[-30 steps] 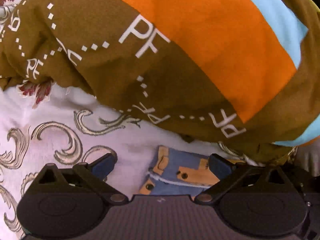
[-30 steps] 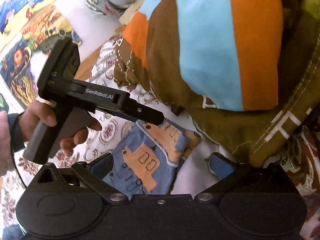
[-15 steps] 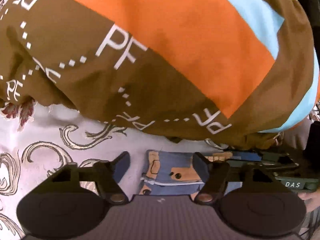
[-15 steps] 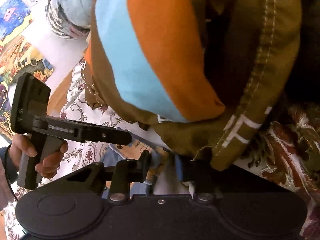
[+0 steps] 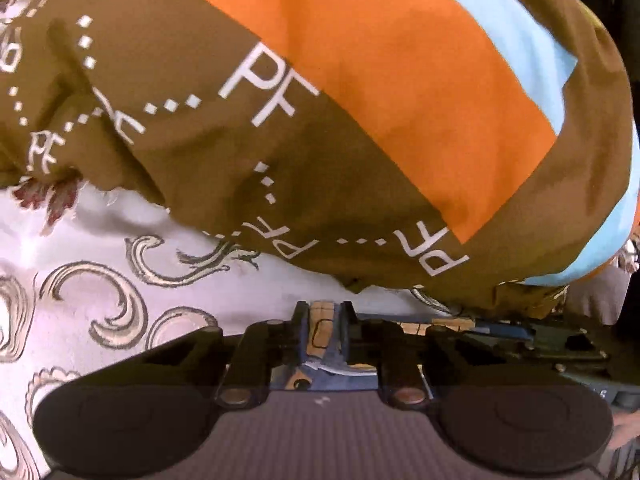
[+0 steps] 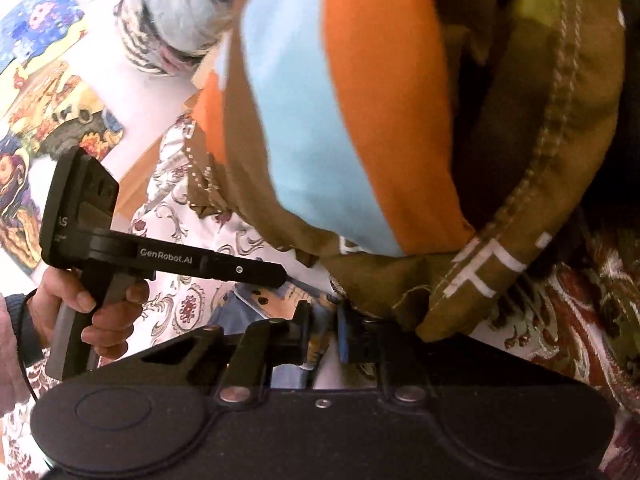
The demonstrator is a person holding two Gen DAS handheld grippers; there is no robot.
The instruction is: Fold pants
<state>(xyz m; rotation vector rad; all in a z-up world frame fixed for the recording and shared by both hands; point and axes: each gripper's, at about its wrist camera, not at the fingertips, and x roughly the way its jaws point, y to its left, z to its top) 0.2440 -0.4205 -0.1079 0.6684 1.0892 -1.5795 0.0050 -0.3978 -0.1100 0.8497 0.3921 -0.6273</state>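
The small blue pants with orange truck prints lie on the patterned bedspread, partly under a big brown, orange and light-blue garment. My left gripper has its jaws closing, and a fold of the pants sits pinched between the pads. In the right wrist view the pants show as a blue patch. My right gripper is closing too, with the pants' edge between its pads. The left gripper reaches in from the left, held by a hand.
The brown garment bulges over the far side and overhangs both grippers. A grey striped cloth bundle and a colourful printed sheet lie at the upper left. The bedspread runs left and right of the pants.
Both grippers went from wide open to nearly closed on the pants' edge. The right gripper's fingers have come into the left wrist view beside the pants.
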